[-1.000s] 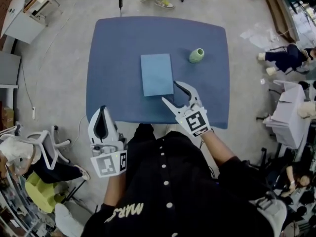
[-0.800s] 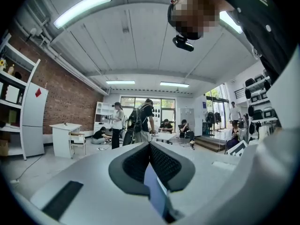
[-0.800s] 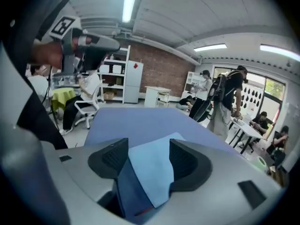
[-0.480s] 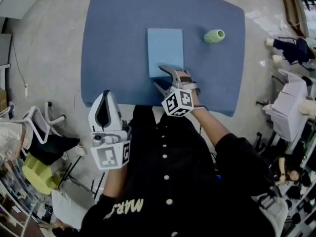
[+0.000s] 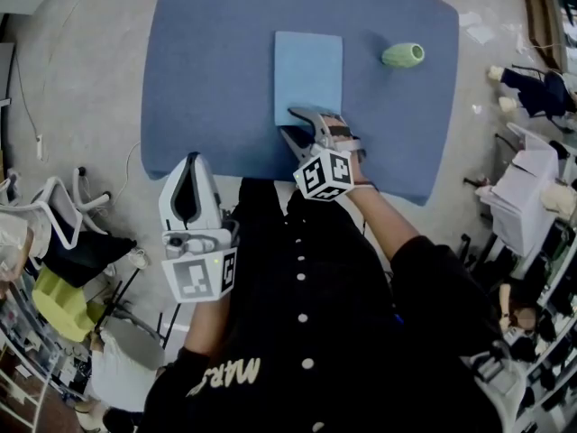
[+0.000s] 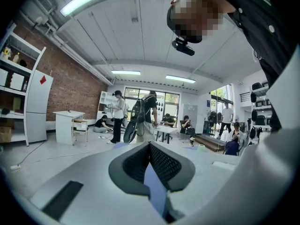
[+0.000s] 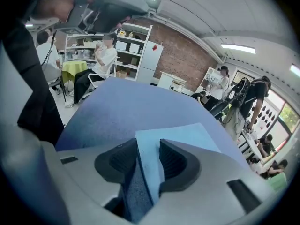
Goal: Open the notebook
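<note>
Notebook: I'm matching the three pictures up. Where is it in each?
Head view: notebook upper middle, near edge at the right gripper.
Left gripper view: not made out.
Right gripper view: lower middle, its edge between the jaws, which have just been closing.
Shared landmark: blue table.

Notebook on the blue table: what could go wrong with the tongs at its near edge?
1. The right tongs, just closing with the notebook's near edge between them, may pinch it whole and lift it unopened.
2. The left tongs are shut, off the table, so nothing holds the notebook down; it could slide.
</note>
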Demonstrator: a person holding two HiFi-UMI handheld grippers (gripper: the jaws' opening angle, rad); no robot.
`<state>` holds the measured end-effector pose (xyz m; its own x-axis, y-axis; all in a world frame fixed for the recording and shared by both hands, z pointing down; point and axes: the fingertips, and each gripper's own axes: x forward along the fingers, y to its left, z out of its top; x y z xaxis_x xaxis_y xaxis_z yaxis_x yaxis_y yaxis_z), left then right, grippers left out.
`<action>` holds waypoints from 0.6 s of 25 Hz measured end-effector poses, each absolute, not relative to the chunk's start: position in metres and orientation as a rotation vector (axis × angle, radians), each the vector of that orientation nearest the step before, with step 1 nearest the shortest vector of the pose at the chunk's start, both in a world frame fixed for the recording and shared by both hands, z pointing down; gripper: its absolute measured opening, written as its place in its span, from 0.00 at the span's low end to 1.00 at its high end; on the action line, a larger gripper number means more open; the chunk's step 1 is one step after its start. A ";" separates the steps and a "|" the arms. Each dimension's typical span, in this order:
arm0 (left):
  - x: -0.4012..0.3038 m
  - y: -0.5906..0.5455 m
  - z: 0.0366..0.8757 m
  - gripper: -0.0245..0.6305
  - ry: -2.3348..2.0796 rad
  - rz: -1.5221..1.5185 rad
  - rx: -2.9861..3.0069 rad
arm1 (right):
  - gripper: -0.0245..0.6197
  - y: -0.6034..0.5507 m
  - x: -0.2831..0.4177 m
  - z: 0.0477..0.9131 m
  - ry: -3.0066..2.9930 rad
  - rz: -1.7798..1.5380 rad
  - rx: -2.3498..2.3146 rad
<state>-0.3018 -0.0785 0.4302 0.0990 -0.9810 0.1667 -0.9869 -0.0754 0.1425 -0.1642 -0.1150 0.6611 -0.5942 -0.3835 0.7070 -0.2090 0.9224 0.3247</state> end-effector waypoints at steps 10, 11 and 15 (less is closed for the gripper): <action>-0.291 -0.079 0.424 0.04 -1.962 0.035 2.167 | 0.11 -0.107 -0.161 0.639 -2.245 -0.445 0.519; -0.290 -0.079 0.423 0.04 -1.963 0.033 2.171 | 0.10 -0.107 -0.160 0.637 -2.253 -0.430 0.535; -0.289 -0.073 0.416 0.04 -1.960 0.026 2.185 | 0.09 -0.103 -0.160 0.621 -2.253 -0.494 0.609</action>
<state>-0.2894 -0.0731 0.4159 0.1174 -0.9817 0.1502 -0.9854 -0.0963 0.1406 -0.1605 -0.1027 0.6213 -0.6151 -0.5584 0.5567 -0.2741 0.8134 0.5131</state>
